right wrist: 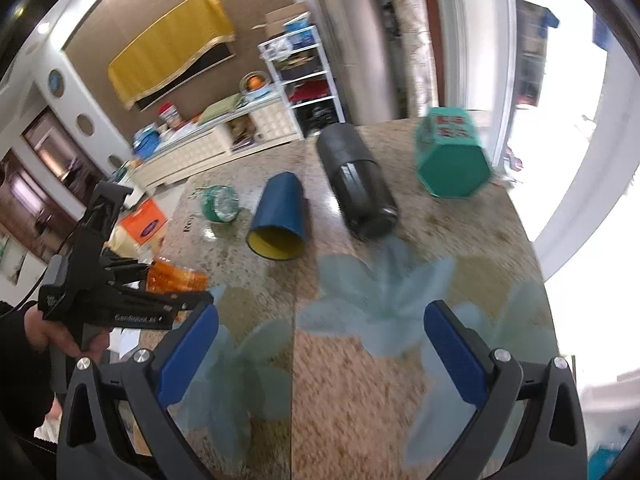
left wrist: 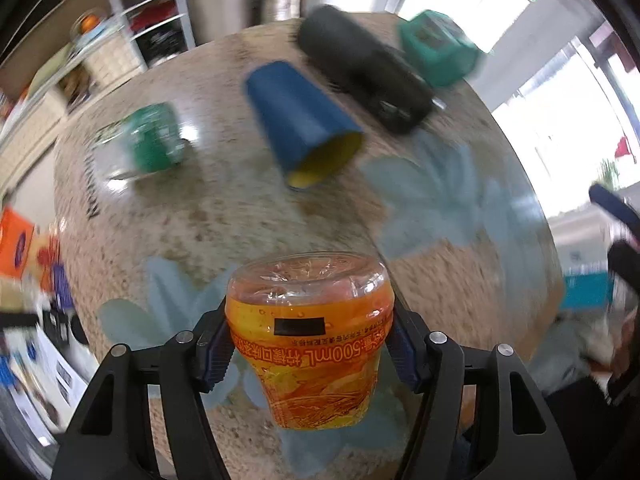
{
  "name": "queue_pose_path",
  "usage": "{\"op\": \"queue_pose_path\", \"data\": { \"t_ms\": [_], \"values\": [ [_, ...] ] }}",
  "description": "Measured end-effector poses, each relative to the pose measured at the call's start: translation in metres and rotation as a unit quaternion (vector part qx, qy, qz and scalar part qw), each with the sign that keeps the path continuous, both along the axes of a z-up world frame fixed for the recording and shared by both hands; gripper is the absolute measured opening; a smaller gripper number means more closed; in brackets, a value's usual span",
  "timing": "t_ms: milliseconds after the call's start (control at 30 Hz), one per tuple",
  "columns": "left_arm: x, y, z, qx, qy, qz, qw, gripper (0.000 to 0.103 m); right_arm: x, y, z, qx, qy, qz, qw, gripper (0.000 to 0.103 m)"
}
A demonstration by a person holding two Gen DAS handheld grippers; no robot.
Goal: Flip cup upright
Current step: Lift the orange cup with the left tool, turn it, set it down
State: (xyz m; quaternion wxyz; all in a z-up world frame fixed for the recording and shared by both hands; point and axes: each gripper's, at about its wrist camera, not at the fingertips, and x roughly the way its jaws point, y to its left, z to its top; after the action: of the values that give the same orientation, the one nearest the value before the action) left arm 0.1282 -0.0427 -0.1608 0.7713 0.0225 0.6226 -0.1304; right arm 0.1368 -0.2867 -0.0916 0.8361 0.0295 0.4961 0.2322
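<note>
On the left, our left gripper is clamped on an orange bottle, its blue pads pressing the label on both sides, and the bottle's base points away from us over the stone table. Far left on the table lies a green-labelled bottle on its side, and just right of it the blue cup, the thing we are to set upright: it lies on its side near the middle of the table, its yellow inside and open mouth turned toward us. Further right lies a black cylinder, close beside the cup, and beyond that, at the far right edge, a teal box. Our right gripper hangs spread wide and empty over the near part of the table. The risk, as we judge it, is that the cup rolls when touched on its curved wall, knocking into the black cylinder or the green bottle; the polished top would help it slide, and with the left gripper occupied only one claw is free. We count one cup, two bottles, one black cylinder, one teal box and two grippers.
</note>
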Motion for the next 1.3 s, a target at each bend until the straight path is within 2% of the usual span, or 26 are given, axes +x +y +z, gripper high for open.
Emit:
{"op": "queue_pose_path", "data": {
  "t_ms": [133, 233, 333, 367, 467, 533, 767, 867, 967, 1100, 1300],
  "values": [
    [-0.027, -0.024, -0.018, 0.01, 0.012, -0.075, 0.9971, 0.069, -0.037, -0.026, -0.002, -0.007, 0.002, -0.055, 0.998, 0.103],
    [-0.055, -0.046, -0.031, 0.023, 0.025, -0.135, 0.9903, 0.069, -0.063, -0.04, -0.007, -0.014, 0.009, -0.085, 0.996, 0.103],
    [-0.079, -0.069, -0.052, 0.05, 0.043, -0.198, 0.978, 0.069, -0.087, -0.05, -0.012, -0.015, 0.022, -0.115, 0.993, 0.103],
    [-0.089, -0.08, -0.061, 0.07, 0.047, -0.222, 0.9714, 0.069, -0.094, -0.054, -0.014, -0.014, 0.028, -0.123, 0.992, 0.103],
    [-0.107, -0.1, -0.078, 0.097, 0.051, -0.261, 0.959, 0.069, -0.108, -0.064, -0.019, -0.017, 0.038, -0.143, 0.989, 0.103],
    [-0.115, -0.111, -0.087, 0.107, 0.052, -0.275, 0.9541, 0.069, -0.111, -0.068, -0.02, -0.018, 0.042, -0.153, 0.987, 0.103],
    [-0.119, -0.129, -0.12, 0.139, 0.055, -0.29, 0.9453, 0.071, -0.118, -0.077, -0.024, -0.025, 0.052, -0.154, 0.986, 0.103],
    [-0.124, -0.133, -0.126, 0.135, 0.059, -0.289, 0.9459, 0.071, -0.119, -0.08, -0.029, -0.025, 0.059, -0.151, 0.986, 0.103],
    [-0.129, -0.137, -0.133, 0.146, 0.05, -0.291, 0.9442, 0.082, -0.12, -0.084, -0.031, -0.024, 0.065, -0.149, 0.986, 0.103],
    [-0.129, -0.135, -0.135, 0.137, 0.057, -0.295, 0.9438, 0.09, -0.12, -0.088, -0.033, -0.023, 0.069, -0.147, 0.987, 0.103],
    [-0.129, -0.14, -0.126, 0.136, 0.061, -0.286, 0.9466, 0.091, -0.121, -0.088, -0.035, -0.017, 0.074, -0.139, 0.987, 0.103]
  ]
}}
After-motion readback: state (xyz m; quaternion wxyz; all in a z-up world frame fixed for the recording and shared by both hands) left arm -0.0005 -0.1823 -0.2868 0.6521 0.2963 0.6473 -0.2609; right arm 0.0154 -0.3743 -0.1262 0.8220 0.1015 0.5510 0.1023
